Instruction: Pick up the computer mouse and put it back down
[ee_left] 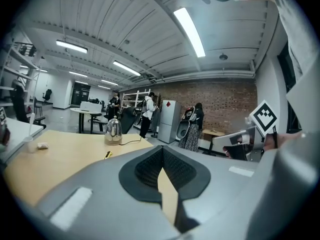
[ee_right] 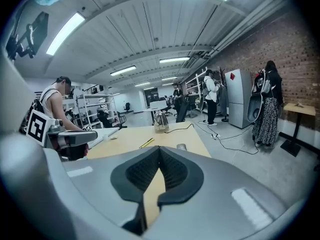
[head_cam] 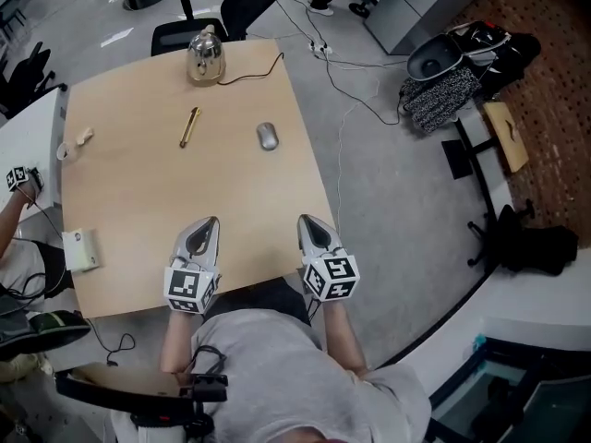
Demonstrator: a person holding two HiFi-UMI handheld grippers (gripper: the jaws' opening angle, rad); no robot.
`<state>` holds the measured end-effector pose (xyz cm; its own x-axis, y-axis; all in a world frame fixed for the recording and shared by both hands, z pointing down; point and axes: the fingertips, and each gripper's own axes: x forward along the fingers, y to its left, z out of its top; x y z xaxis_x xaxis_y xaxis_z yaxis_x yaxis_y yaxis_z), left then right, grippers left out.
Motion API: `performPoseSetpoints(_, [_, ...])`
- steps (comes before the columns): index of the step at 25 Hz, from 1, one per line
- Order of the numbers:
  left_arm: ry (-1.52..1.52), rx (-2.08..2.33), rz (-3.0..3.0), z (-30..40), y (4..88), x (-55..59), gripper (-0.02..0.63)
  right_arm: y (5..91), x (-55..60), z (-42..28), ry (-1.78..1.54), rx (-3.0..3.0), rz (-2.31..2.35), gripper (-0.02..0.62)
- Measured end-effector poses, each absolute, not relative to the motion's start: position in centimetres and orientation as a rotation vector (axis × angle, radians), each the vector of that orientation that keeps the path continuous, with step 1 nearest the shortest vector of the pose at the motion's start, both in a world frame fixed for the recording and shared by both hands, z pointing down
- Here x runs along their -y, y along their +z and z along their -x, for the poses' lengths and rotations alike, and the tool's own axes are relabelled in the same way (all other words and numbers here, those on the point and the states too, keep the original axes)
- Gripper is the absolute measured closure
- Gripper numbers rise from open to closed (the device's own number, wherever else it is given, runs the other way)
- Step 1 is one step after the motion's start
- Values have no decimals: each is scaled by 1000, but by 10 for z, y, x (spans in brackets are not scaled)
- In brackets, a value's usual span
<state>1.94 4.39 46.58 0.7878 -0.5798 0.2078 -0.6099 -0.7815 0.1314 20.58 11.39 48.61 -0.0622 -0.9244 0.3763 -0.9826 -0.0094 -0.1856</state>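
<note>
1. claw state
- the left claw [head_cam: 209,221] is pressed together at the tips. nothing sits between the pads; only a sliver of table surface shows through the slot behind the tips.
- the right claw [head_cam: 306,220] is likewise pressed together at the tips and holds nothing.
- both claws sit over the near edge of the table [head_cam: 129,192], side by side and apart from each other, pointing away from the person.

2. task item
- the computer mouse [head_cam: 267,137] is grey and lies flat on the table, ahead of both claws and nearer the right edge than the left. it is well apart from both claws and untouched.

3. other items on the table
- a gold pen [head_cam: 189,126] lies to the left of the computer mouse, near it but not touching.
- a metal kettle [head_cam: 205,56] stands upright at the far edge; a dark cable [head_cam: 254,72] runs from its base toward the far right corner.
- a white box [head_cam: 81,249] rests at the left edge, left of the left claw.
</note>
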Motion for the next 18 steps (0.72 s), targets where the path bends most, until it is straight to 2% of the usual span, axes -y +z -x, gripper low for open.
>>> performPoseSetpoints(18, [297,1065,-2647,-30,499,13,586,513,-23,-235,666,2134,-1901,589])
